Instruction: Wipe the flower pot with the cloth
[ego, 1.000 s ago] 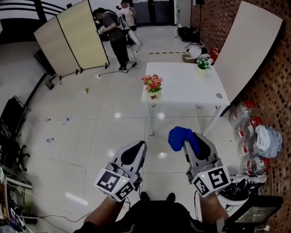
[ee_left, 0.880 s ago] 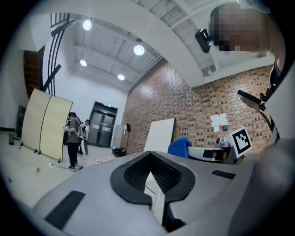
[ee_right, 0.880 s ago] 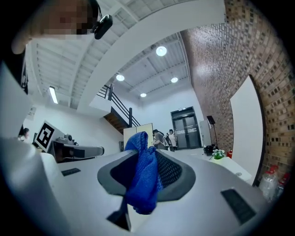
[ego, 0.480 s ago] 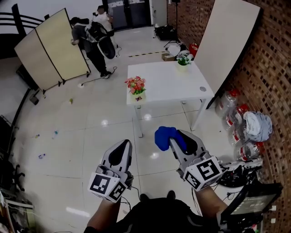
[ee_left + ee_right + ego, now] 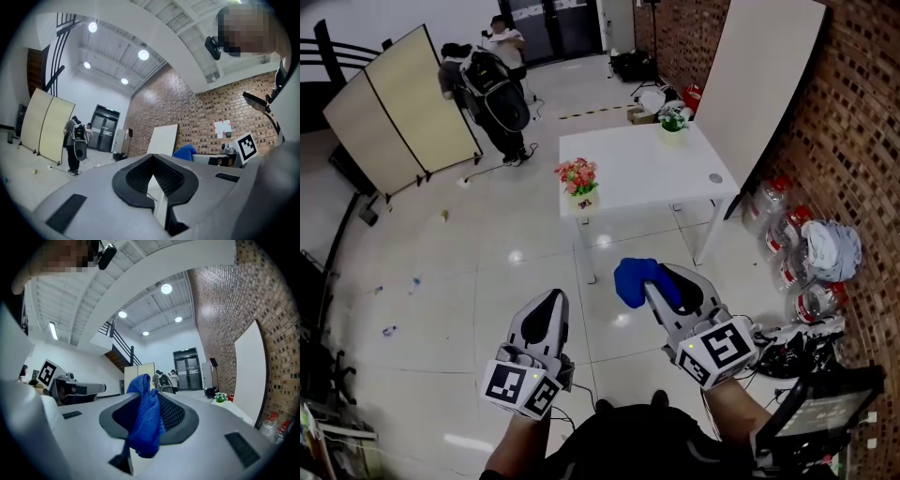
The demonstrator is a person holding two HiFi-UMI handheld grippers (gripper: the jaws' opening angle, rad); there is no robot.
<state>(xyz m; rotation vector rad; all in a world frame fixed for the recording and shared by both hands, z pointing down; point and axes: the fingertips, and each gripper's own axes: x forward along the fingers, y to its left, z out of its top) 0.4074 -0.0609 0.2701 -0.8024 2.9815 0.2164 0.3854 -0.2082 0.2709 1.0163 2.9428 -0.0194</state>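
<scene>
A blue cloth (image 5: 639,281) is pinched in my right gripper (image 5: 667,284), which is shut on it; in the right gripper view the cloth (image 5: 146,420) hangs bunched between the jaws. My left gripper (image 5: 546,314) is shut and holds nothing, its jaws (image 5: 157,187) closed together. A white table (image 5: 652,173) stands ahead on the floor. On its near left corner sits a flower pot with red and pink flowers (image 5: 579,183). A second small pot with green leaves and white flowers (image 5: 673,122) stands at the far edge; it also shows small as a pot (image 5: 220,398) in the right gripper view. Both grippers are well short of the table.
Two people (image 5: 492,80) stand by folding screens (image 5: 398,108) at the back left. A large white board (image 5: 750,75) leans on the brick wall at the right. Water bottles and bags (image 5: 811,258) lie along that wall. A chair (image 5: 811,431) sits at my lower right.
My view has moved slightly closer to the table. Both grippers keep their pose and the cloth stays pinched.
</scene>
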